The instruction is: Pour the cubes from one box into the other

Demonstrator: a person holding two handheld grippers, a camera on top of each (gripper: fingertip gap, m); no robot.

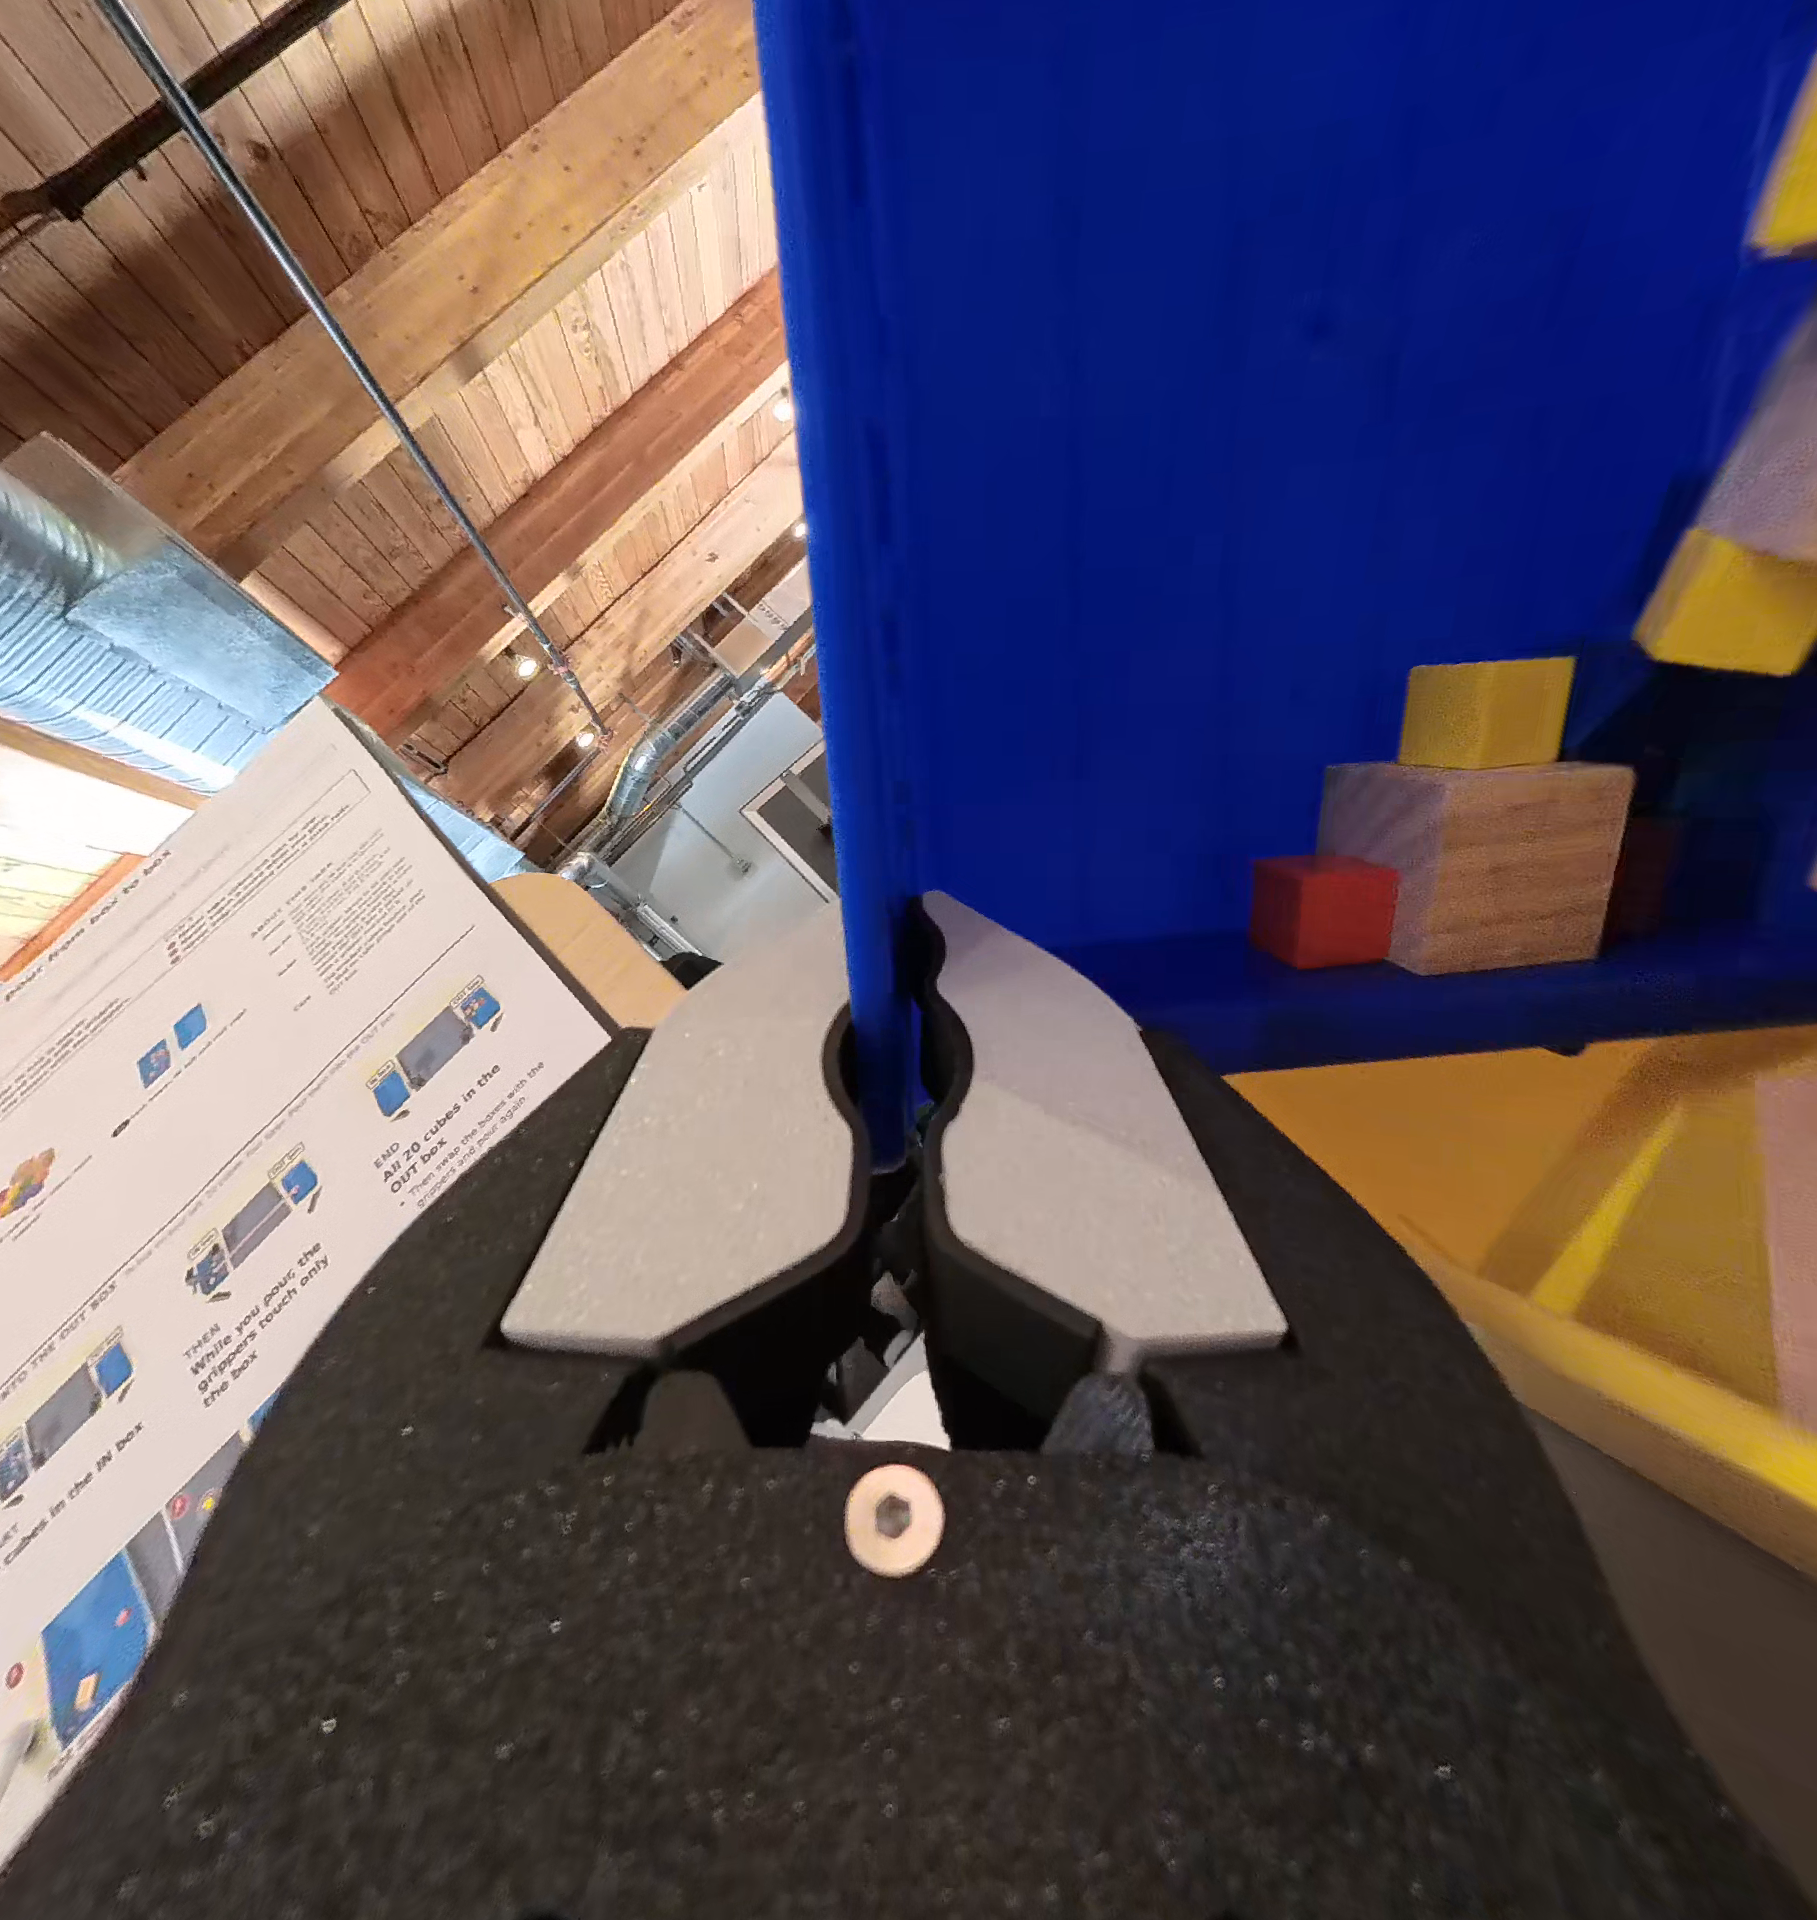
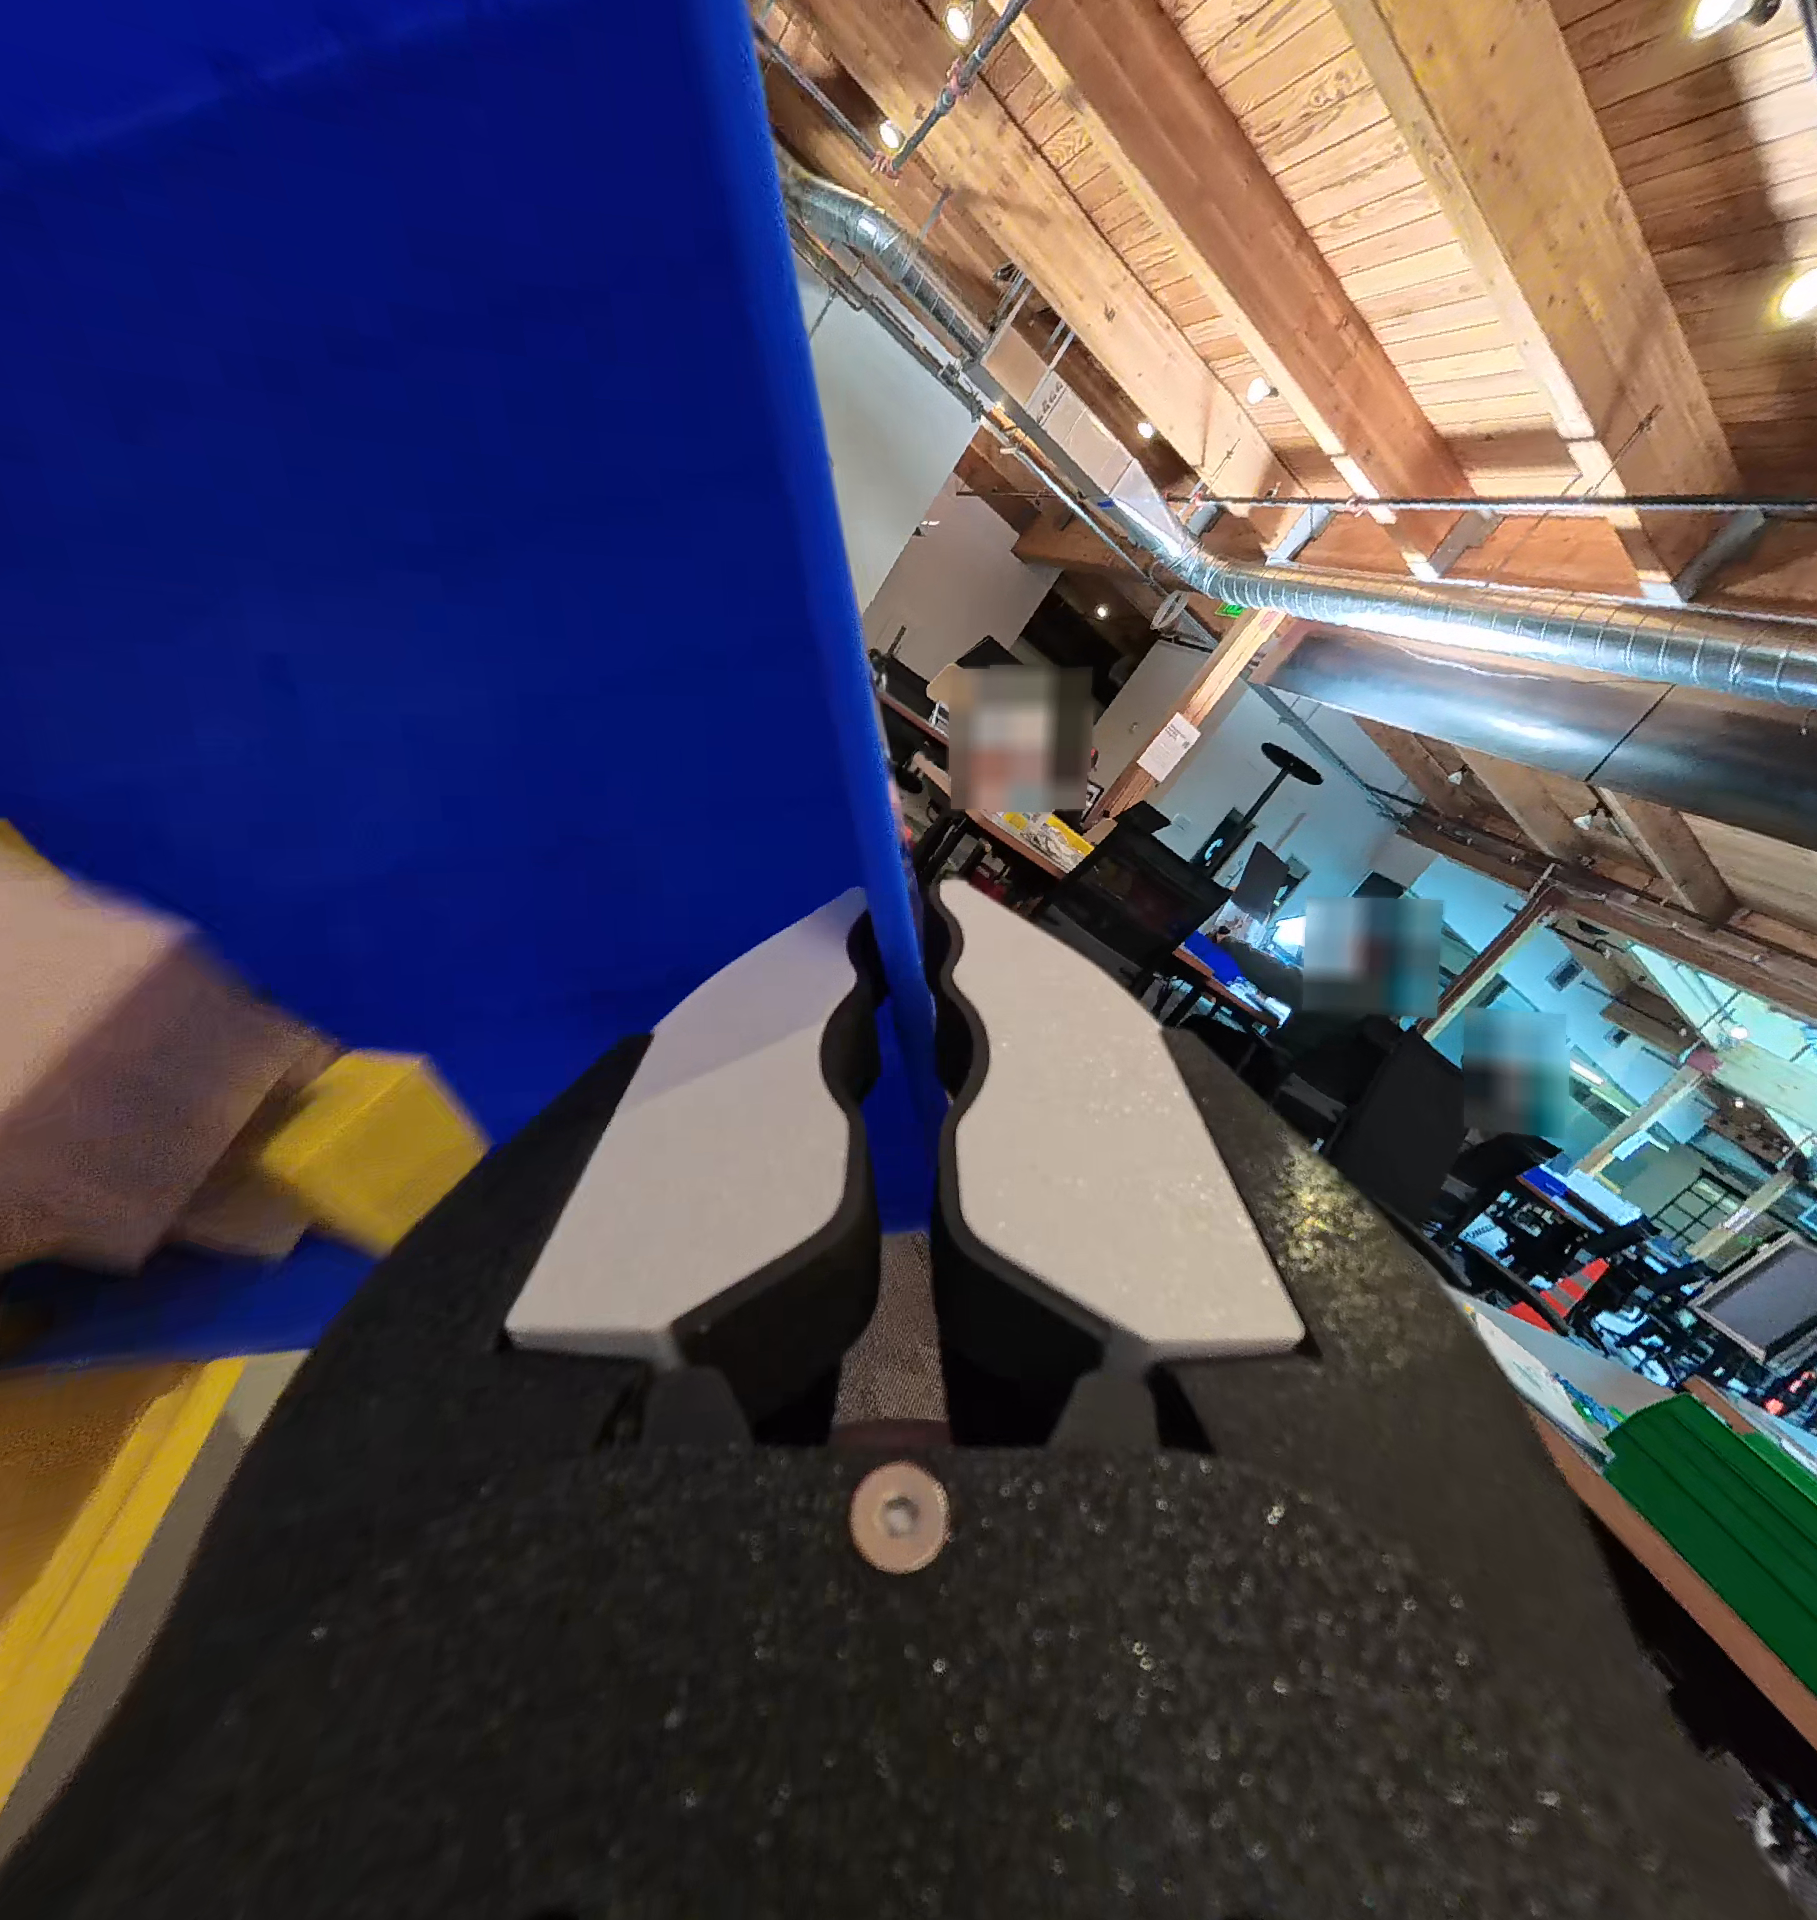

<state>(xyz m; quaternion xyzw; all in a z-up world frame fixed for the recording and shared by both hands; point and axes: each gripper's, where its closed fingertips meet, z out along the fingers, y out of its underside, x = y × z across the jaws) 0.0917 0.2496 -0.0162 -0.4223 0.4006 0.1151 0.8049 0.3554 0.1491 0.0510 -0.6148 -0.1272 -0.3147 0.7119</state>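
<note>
The blue box (image 1: 1195,468) is tipped up steeply, its inside facing me. My left gripper (image 1: 896,935) is shut on its left wall. My right gripper (image 2: 899,925) is shut on the right wall of the same blue box (image 2: 364,520). Inside it, a red cube (image 1: 1322,909), a plain wooden cube (image 1: 1486,862) and a yellow cube (image 1: 1486,712) rest against the lower wall. Other yellow and wooden cubes (image 1: 1740,613) are blurred as they tumble. The yellow box (image 1: 1662,1434) sits below the blue box's lower edge. Blurred wooden and yellow cubes (image 2: 364,1143) fall toward the yellow box (image 2: 42,1538).
A white instruction sheet (image 1: 208,1143) stands at the left. Overhead are wooden ceiling beams and metal ducts (image 2: 1506,623). A green bin (image 2: 1745,1527) sits on a table at the right, with desks and people farther back.
</note>
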